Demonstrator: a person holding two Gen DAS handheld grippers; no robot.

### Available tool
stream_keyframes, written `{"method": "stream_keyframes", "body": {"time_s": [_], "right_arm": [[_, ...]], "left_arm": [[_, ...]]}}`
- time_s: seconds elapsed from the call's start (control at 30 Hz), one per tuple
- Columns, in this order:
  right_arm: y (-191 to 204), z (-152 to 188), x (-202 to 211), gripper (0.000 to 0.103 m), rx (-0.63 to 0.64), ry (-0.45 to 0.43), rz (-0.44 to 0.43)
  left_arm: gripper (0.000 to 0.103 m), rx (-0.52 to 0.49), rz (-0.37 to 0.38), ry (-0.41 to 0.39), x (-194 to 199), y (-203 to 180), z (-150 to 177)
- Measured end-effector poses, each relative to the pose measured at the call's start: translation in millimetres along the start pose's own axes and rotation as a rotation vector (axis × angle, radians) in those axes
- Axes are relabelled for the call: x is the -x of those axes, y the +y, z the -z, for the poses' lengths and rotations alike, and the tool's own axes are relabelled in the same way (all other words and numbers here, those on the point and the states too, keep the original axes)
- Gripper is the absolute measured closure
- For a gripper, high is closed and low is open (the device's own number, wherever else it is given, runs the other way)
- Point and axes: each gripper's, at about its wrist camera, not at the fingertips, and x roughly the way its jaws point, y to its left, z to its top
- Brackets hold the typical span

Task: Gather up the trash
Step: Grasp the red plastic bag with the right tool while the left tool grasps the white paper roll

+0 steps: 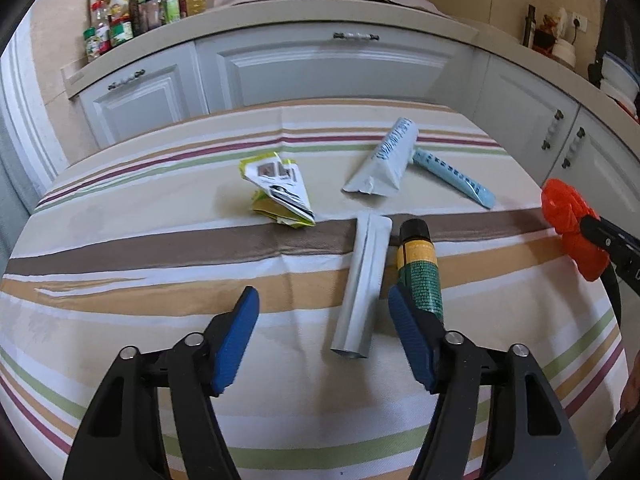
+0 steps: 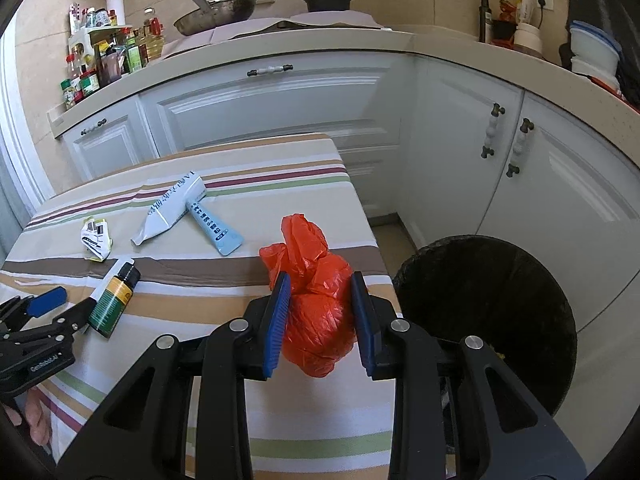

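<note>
On the striped tablecloth lie a grey foil tube, a green-and-yellow bottle with a black cap, a crumpled yellow-white wrapper, a white pouch and a light blue tube. My left gripper hovers open over the near end of the grey tube, which lies between the fingers, closer to the right pad and untouched by either. The bottle lies just outside that pad. My right gripper is shut on a knotted red plastic bag, held above the table's right edge.
A black round bin stands on the floor right of the table, its mouth open beside the held bag. White cabinets and a countertop with bottles, a pan and a pot run behind. A person's hand shows at the lower left.
</note>
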Motion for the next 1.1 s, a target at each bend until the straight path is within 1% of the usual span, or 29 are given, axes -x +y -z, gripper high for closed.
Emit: {"method": "stream_keyframes", "body": {"time_s": [0.03,0.1,0.2,0.27,0.3,0.47,0.8,0.97,1.1], "right_arm": [[-0.1,-0.1,-0.2,0.073,-0.001,0.0,-0.003],[-0.1,0.2,-0.2,0.073,-0.001,0.0,-0.005],[-1.2,1.0,-0.6,0.073,-0.003,0.002,-0.008],[-1.2,1.4,-0.4,0.073,-0.003,0.002,-0.008],[-1.5,1.5,-0.2,0.073,-0.003,0.002,-0.009],[-1.3,3.0,1.4,0.073,-0.003,-0.001,-0.011],[-2.7,7.3,21.6,0.073,-0.01,-0.035,-0.014],[-7.4,10.5,38.4,0.073,-0.02,-0.063,-0.012],[-16.9,14.2,53.2,0.073,-0.035,-0.084,-0.002]], "left_arm": [[0.045,-0.003,0.002,0.005,-0.8,-0.6,0.1],[0.057,-0.008,0.011,0.017,-2.9,-2.1,0.2],[0.066,-0.015,0.016,0.023,-3.8,-3.6,0.3],[0.084,-0.028,0.023,0.02,-3.3,-4.8,0.7],[0.086,-0.031,0.024,0.019,-3.0,-5.1,0.9],[0.091,-0.025,0.027,-0.002,1.6,-4.6,2.2],[0.091,-0.018,0.027,-0.085,31.1,-12.9,1.5],[0.091,-0.037,0.018,-0.144,49.5,-26.9,1.5],[0.091,-0.047,0.038,-0.173,60.7,-39.2,0.8]]}}
